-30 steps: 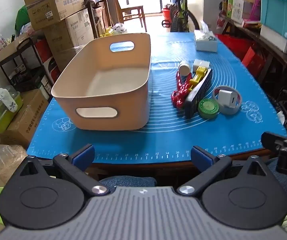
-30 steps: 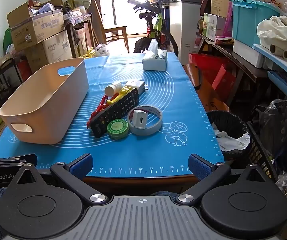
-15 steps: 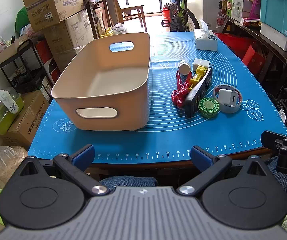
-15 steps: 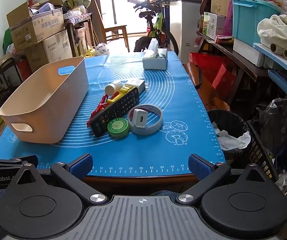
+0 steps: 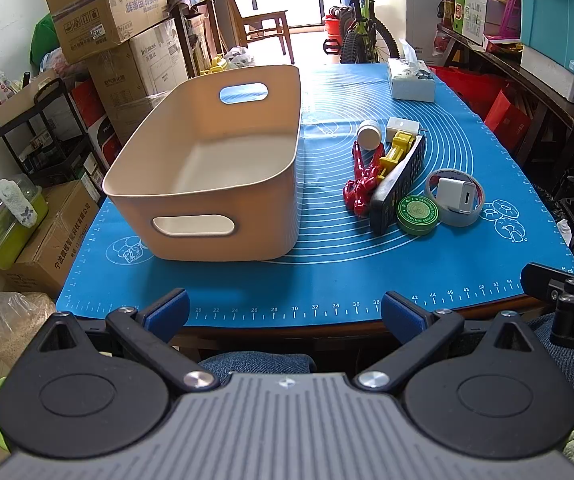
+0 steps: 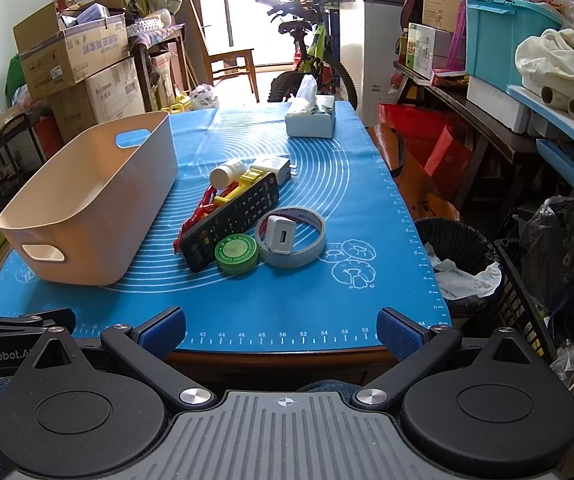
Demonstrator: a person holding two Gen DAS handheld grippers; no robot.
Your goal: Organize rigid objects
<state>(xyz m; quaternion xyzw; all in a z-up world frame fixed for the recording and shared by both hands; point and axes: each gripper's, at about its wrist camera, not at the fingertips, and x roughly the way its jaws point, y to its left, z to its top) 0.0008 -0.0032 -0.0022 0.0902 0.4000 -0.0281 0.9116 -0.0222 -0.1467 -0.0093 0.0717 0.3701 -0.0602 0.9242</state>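
Both tools are held back at the near edge of the bench (image 5: 327, 276), which is covered by a blue mat. The left gripper (image 5: 285, 312) has its fingers spread wide with nothing between them, and the right gripper (image 6: 281, 328) is likewise spread and empty. A beige bin (image 5: 223, 200) with cut-out handles stands on the left part of the mat, and its inside looks bare. To its right lies a tight cluster: a black remote control (image 6: 233, 220) lies diagonally, with a red clip (image 5: 361, 184) and a yellow clip (image 5: 397, 150) against its left side. A small white bottle (image 6: 227, 173) lies on its side at the far end, beside a white block (image 6: 277, 166) that may be a plug adapter, though it is too small to tell. A green round tin (image 6: 235, 253) touches the remote's near end, and beside it a tape roll (image 6: 291, 254) rings a white charger (image 6: 280, 235). A tissue box (image 6: 311, 118) sits well apart at the far end.
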